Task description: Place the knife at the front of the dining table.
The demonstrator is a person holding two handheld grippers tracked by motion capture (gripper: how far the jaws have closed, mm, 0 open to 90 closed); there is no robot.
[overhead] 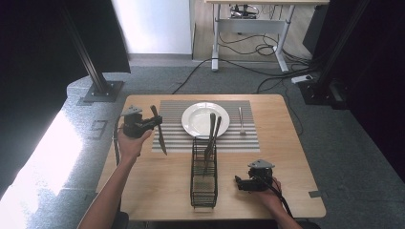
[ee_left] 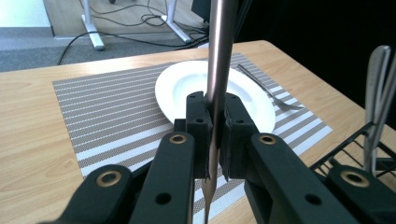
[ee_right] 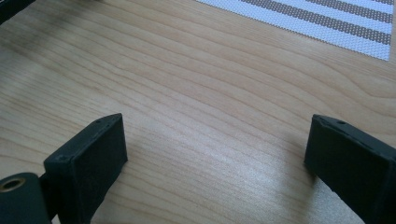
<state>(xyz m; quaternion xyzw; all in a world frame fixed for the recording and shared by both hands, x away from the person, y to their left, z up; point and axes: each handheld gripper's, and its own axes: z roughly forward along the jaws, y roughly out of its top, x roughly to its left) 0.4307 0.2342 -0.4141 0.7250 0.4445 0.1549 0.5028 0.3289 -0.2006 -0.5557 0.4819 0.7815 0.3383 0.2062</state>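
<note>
While the left gripper (ee_left: pixel 215 140) clamps the knife (overhead: pixel 159 131) above the placemat's (overhead: pixel 172 143) nine o'clock edge | right gripper (overhead: pixel 240 182) idle, jaws apart | fork (overhead: pixel 241 120) laid at plate's (overhead: pixel 193 119) three o'clock | knife unplaced, apparently two utensils (overhead: pixel 211 136) left in caddy (overhead: pixel 204 191).

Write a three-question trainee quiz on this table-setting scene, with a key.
1. Which gripper is shut on the knife: left gripper or right gripper?
2. True or false: the fork lies on the plate.
3. Where do the two remaining utensils stand?

Key:
1. Left; the right rests open on the table.
2. False; it lies on the striped placemat, beside the plate.
3. In the black wire caddy.
</note>
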